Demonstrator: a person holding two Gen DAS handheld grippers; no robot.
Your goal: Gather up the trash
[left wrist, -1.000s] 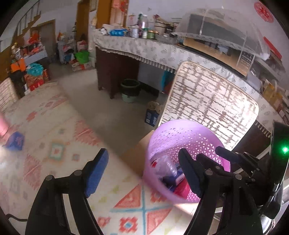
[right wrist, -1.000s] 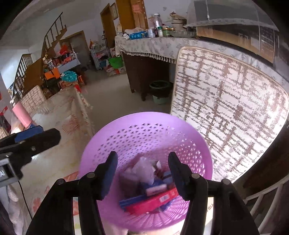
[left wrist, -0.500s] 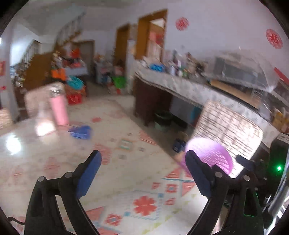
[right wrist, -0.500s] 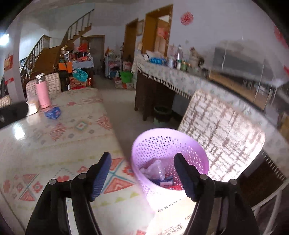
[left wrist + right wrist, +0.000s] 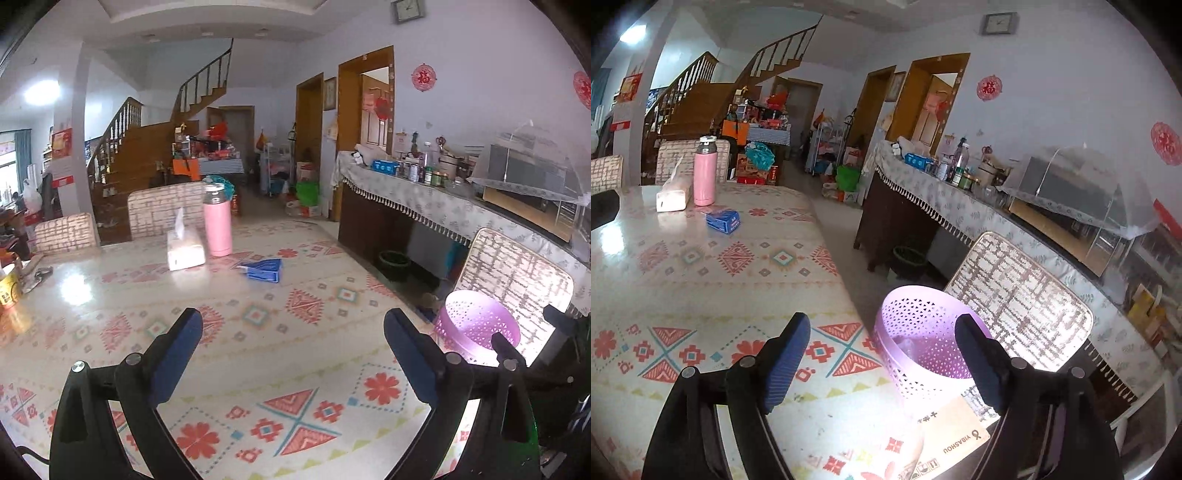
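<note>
Both grippers, left gripper (image 5: 293,354) and right gripper (image 5: 882,356), have just been opening wide, empty; blue box (image 5: 263,270) lies ahead toward your table's (image 5: 110,295) far edge, long axis crosswise, left gripper nearer.

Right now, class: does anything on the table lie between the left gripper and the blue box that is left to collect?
Nothing visible does. The left gripper is open and empty, and only bare patterned tablecloth lies between it and the blue box. The tissue box and pink bottle stand beyond, off to the left.

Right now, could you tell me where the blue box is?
The blue box lies on the patterned table, just right of the pink bottle and tissue pack.
</note>
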